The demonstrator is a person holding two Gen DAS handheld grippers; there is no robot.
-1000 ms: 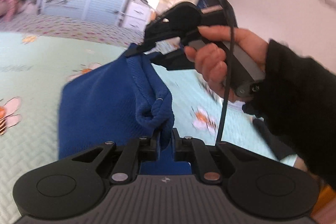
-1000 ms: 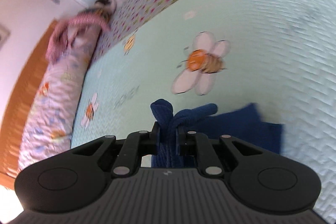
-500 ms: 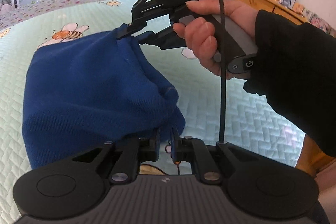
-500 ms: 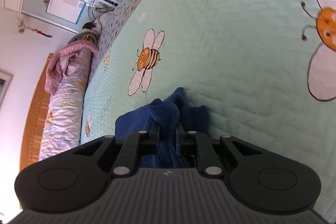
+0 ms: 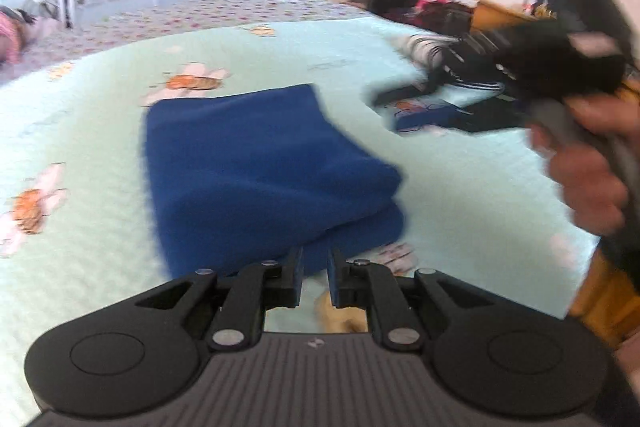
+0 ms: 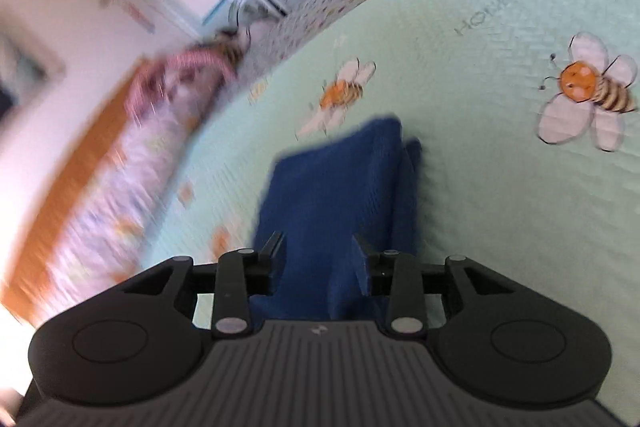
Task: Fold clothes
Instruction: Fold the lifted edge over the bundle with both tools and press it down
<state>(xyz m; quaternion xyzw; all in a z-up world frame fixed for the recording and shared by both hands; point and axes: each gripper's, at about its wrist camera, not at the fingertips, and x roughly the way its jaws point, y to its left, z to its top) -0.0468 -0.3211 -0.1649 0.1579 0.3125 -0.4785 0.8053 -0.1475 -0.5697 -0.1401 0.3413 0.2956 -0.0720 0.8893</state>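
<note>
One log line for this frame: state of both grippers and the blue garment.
left gripper: open, empty | right gripper: open, empty | blue garment: folded, flat on bee-print quilt | phase: fold laid, jaws clear

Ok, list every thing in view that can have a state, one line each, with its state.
blue garment: folded, lying flat on the bed, held by neither tool.
left tool: open, fingers slightly apart, nothing between them.
right tool: open wide, above the garment, not gripping it.
bedspread: spread flat under the garment.
dark clothes: piled unfolded at the bed's far side.
</note>
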